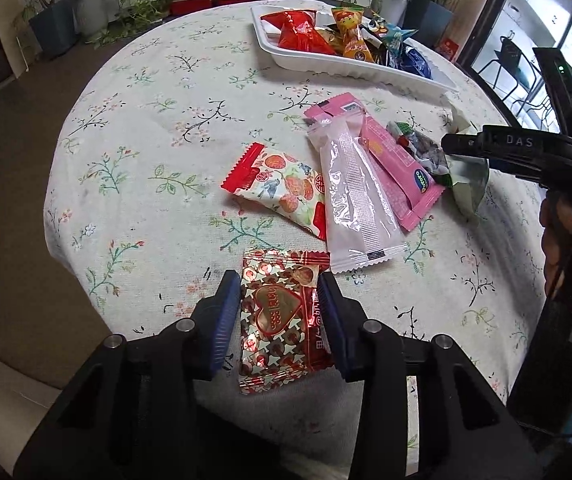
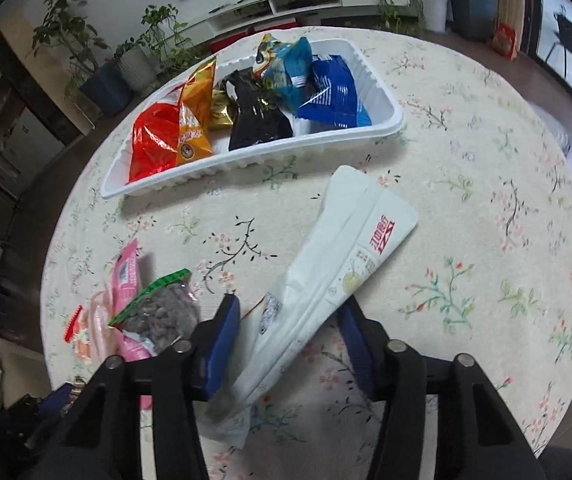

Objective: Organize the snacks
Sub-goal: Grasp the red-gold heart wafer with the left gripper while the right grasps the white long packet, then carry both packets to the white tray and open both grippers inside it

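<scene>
snacks lie loose on the flowered tablecloth, and going left to right they start with the strawberry-print packet, the clear pink stick pack lying over a pink wrapper, and a green-edged bag of nuts beside them. nearer, the left gripper has its blue pads against both sides of the red heart-print packet, which still rests on the cloth. to the right, the right gripper brackets the long white pouch, one pad touching it, the far pad hidden behind it, so i cannot tell if it is clamped. the white tray beyond already holds several bags. this looks like the pick-up step; next, each piece needs lifting and carrying to the tray.
</scene>
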`<state>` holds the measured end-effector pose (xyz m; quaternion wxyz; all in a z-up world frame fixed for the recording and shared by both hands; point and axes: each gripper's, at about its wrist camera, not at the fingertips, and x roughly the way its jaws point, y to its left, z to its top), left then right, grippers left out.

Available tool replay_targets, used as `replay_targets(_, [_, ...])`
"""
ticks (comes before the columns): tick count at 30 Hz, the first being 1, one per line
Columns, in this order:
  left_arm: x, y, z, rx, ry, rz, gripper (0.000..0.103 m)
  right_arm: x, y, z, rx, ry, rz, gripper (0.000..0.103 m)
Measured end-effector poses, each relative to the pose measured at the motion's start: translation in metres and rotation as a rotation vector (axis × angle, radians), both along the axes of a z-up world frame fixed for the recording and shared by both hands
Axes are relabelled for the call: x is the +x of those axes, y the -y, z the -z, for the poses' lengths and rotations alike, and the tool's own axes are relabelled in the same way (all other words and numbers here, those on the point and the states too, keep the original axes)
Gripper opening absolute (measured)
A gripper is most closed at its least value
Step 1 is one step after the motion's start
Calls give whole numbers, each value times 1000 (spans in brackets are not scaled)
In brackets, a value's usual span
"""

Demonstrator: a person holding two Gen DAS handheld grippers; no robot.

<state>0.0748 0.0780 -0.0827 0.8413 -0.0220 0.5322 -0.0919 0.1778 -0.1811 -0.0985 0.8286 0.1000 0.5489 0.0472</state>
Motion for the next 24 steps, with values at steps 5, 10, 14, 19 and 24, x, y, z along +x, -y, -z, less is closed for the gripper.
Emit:
replay_targets(5, [0,-1,0,11,-6,11,34,-4,4,-1,2,0,-36,20])
replay_targets(10, [0,10,1,97,-21,73,34,-14,10,-4,-18,22,-43,16])
replay_targets(14, [0,4,1,58,-22,62,33,-21,13,-8,-21,41,-46,14])
replay_targets(19, [-4,0,-1,45,-11,51,28,-29,17,-20,-17,84,-54,14])
replay_targets(24, [-9,-1,-4,28,4,46,24,-34,24,-29,-10,113,-46,14])
